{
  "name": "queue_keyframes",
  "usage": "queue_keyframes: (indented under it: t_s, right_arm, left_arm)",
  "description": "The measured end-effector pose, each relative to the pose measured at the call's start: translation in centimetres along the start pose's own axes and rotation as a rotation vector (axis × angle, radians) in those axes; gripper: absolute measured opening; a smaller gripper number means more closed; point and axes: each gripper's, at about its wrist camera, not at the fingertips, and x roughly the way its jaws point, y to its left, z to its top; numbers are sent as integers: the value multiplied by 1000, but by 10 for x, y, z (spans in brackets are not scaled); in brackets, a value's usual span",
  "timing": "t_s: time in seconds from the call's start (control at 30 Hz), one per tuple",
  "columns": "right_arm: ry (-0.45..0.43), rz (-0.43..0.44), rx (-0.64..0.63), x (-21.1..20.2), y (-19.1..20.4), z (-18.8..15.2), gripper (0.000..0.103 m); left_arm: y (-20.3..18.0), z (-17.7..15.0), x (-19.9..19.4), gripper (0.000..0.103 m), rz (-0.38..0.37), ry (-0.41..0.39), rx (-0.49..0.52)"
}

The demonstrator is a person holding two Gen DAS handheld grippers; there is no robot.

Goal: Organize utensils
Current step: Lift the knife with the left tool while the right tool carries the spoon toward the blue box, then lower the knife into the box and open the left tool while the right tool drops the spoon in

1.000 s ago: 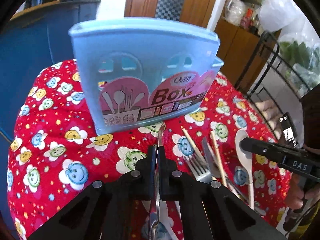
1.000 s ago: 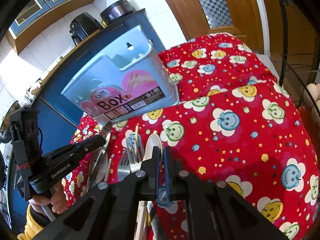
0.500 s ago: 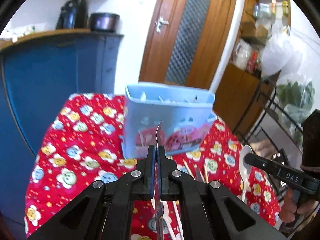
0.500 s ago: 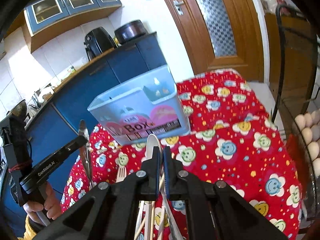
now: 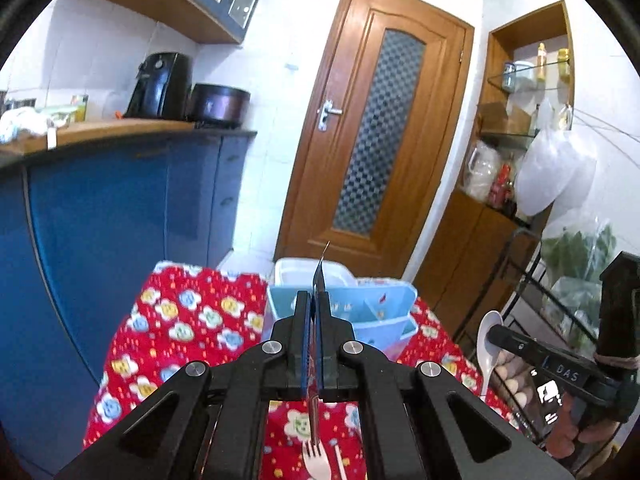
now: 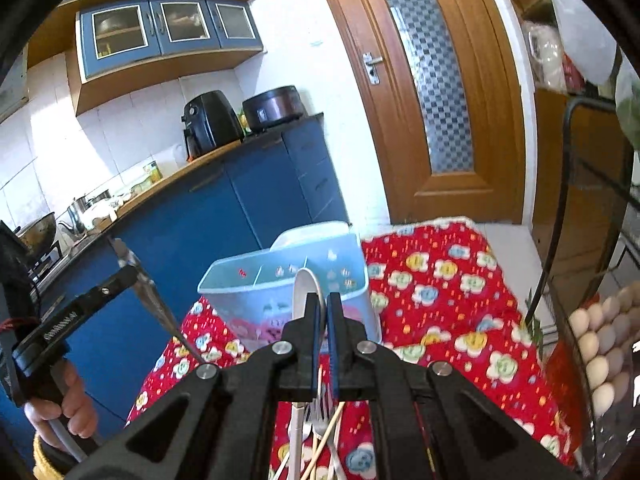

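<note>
My left gripper (image 5: 314, 300) is shut on a metal knife (image 5: 320, 268), blade pointing up, held high above the red flowered tablecloth (image 5: 180, 320). The light blue utensil box (image 5: 376, 312) stands beyond it, its compartments showing from above. My right gripper (image 6: 324, 304) is shut on a white spoon (image 6: 304, 292), bowl up, above the box (image 6: 256, 296). The right gripper with the spoon (image 5: 490, 336) shows at right in the left wrist view. The left gripper with the knife (image 6: 154, 300) shows at left in the right wrist view. A fork (image 5: 316, 460) and chopsticks (image 6: 324, 440) lie on the cloth below.
A blue kitchen counter (image 5: 120, 200) runs along the left with an air fryer (image 5: 160, 84) and a pot (image 5: 218, 100). A wooden door (image 5: 380, 128) is behind the table. A wire rack with eggs (image 6: 600, 340) stands at right.
Both grippers rose well above the table with the knife and the spoon. The box now appears lower and smaller, seen from above.
</note>
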Motion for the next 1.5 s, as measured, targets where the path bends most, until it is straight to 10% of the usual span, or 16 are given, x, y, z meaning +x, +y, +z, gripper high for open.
queue_keyframes:
  t_s: [0.63,1.5]
  right_arm:
    - [-206,-97,-65,23,11,84,5]
    - [-312,-179,-94,95,-6,77,6]
  left_arm:
    - [-18,97,5,2,71,-165,75]
    - [5,30,125,2,66,38,64]
